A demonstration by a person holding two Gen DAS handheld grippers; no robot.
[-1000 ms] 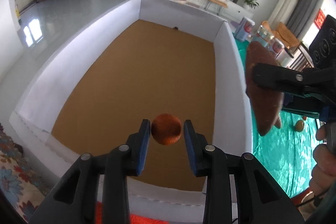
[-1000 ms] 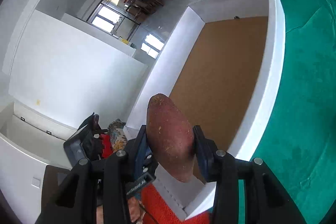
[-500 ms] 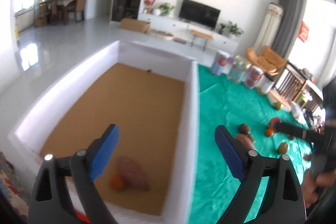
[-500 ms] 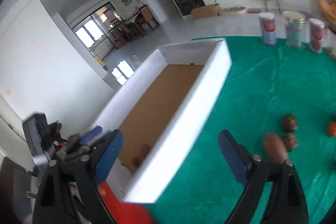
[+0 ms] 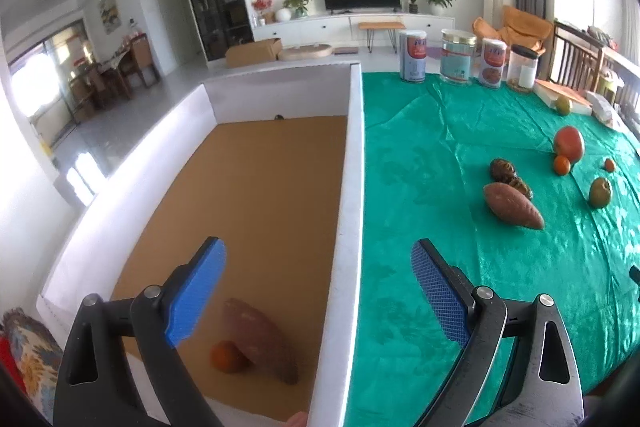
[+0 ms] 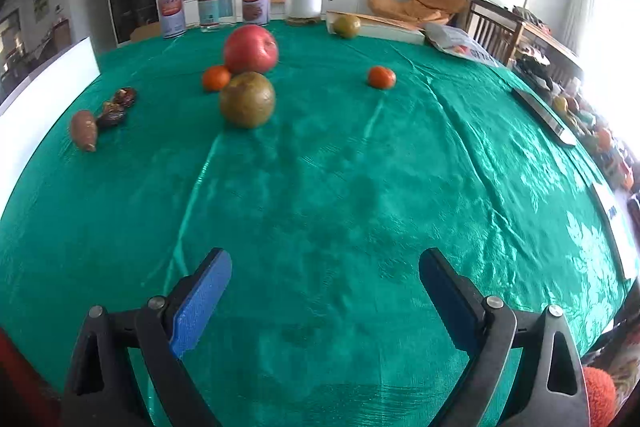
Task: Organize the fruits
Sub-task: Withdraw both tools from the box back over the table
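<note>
- The left gripper (image 5: 318, 291) is hanging with its blue-padded fingers (image 5: 196, 291) spread wide and gripping nothing, straddling the right wall of the white box (image 5: 352, 187).
- Inside the box, on its brown floor at the near end, a sweet potato (image 5: 260, 341) is lying with a small orange (image 5: 226, 357) touching its left side; both are sitting close to the right wall.
- The right gripper (image 6: 324, 299) is hovering over bare green cloth (image 6: 360, 195) with its fingers (image 6: 202, 303) equally wide apart and holding nothing.
- Ahead of the right gripper, a brownish-green round fruit (image 6: 247, 99) is resting on the surface, with a red apple (image 6: 250, 49) just behind it and a tangerine (image 6: 216, 77) beside the apple's left side.
- A second tangerine (image 6: 382, 77) is lying apart to the right, and a greenish fruit (image 6: 346, 26) is sitting far back against a flat white box (image 6: 384, 29).
- At the left of the right wrist view, another sweet potato (image 6: 84, 129) is lying near the box wall, with two dark wrinkled fruits (image 6: 118, 107) just behind it.
- Along the far edge of the surface, three tins (image 6: 216, 7) and a clear jar (image 6: 303, 2) are standing upright in a row.
</note>
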